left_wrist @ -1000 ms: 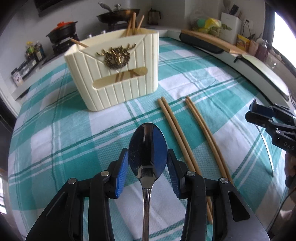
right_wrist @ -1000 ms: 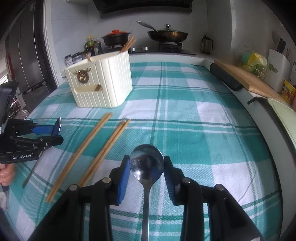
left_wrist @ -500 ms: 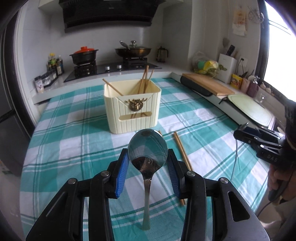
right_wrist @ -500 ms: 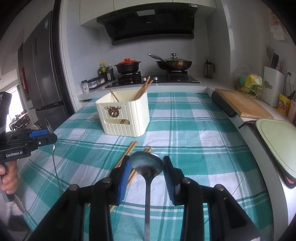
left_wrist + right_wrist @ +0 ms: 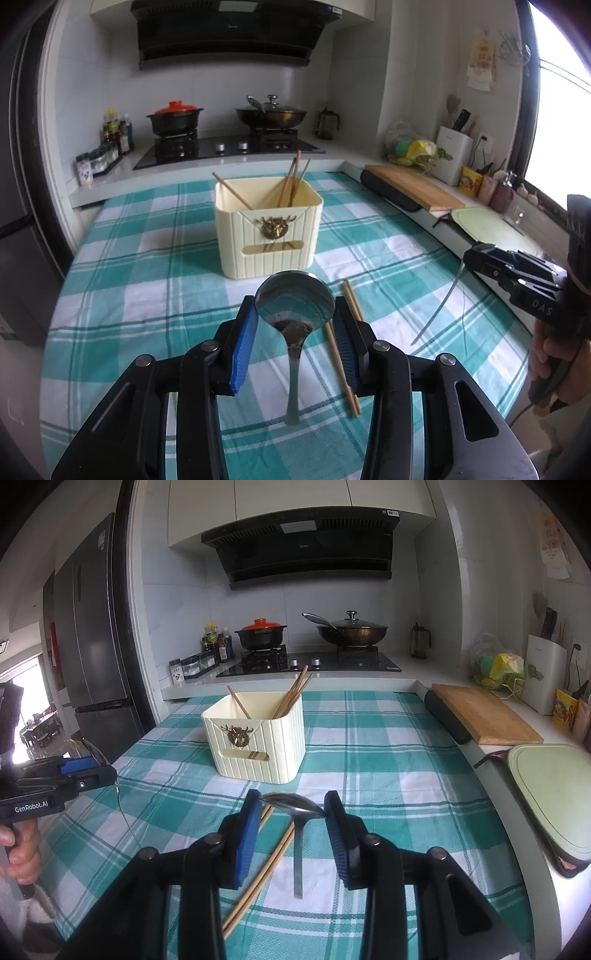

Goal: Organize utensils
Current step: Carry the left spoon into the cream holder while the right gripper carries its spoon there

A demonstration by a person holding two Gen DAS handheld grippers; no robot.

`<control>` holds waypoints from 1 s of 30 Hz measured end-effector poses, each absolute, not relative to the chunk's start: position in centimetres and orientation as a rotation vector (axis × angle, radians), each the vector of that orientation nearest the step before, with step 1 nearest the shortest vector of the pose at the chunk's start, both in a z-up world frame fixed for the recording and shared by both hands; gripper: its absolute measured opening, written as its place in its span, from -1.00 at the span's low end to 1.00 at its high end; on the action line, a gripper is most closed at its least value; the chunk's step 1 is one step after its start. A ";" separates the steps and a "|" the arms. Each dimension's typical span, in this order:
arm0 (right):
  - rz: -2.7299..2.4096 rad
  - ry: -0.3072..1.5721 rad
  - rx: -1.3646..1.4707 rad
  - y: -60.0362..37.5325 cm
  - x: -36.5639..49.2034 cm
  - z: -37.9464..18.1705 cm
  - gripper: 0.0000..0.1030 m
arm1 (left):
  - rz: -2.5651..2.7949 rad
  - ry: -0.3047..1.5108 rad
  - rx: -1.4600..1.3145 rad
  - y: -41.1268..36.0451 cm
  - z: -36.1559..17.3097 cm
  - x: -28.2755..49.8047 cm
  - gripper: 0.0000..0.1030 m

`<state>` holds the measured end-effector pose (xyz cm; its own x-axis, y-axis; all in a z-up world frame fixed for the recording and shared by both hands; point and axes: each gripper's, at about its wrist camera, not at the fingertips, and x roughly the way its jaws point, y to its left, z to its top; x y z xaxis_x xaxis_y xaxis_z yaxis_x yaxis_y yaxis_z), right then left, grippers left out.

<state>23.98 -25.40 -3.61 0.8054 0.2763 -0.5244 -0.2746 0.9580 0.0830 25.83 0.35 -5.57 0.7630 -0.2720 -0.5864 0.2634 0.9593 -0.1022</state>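
Observation:
Each gripper holds a steel spoon by the bowl, above the checked tablecloth. My left gripper (image 5: 295, 321) is shut on one spoon (image 5: 294, 306), its handle hanging down toward the cloth. My right gripper (image 5: 291, 808) is shut on the other spoon (image 5: 293, 805), bowl tilted nearly flat, handle hanging. A cream ribbed utensil holder (image 5: 267, 229) (image 5: 255, 734) with a brass stag emblem stands ahead, several chopsticks leaning inside. Loose wooden chopsticks (image 5: 341, 350) (image 5: 266, 860) lie on the cloth below the grippers. The right gripper also shows at the right edge (image 5: 517, 273), the left gripper at the left edge (image 5: 70, 771).
The table (image 5: 388, 757) carries a teal-and-white checked cloth. Behind it is a stove with a red-lidded pot (image 5: 260, 633) and a wok (image 5: 351, 631). A wooden cutting board (image 5: 480, 712) and a green board (image 5: 554, 794) lie on the right counter. A fridge (image 5: 99, 646) stands left.
Both grippers have risen from just above the cloth, each carrying its spoon, and tilted upward so the stove and hood come into view. The holder looks farther away.

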 end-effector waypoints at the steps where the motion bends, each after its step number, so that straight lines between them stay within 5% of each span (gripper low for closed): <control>1: 0.297 0.560 0.001 -25.3 24.1 -3.4 -0.31 | -0.291 0.639 -0.016 0.4 -5.4 25.9 -0.20; 18: 0.387 0.523 0.005 -23.7 27.9 2.4 -0.31 | -0.310 0.573 -0.045 2.6 1.1 28.4 -0.20; 30: 0.442 0.493 0.054 -21.8 38.0 8.1 -0.31 | -0.270 0.489 -0.099 4.2 9.0 38.3 -0.20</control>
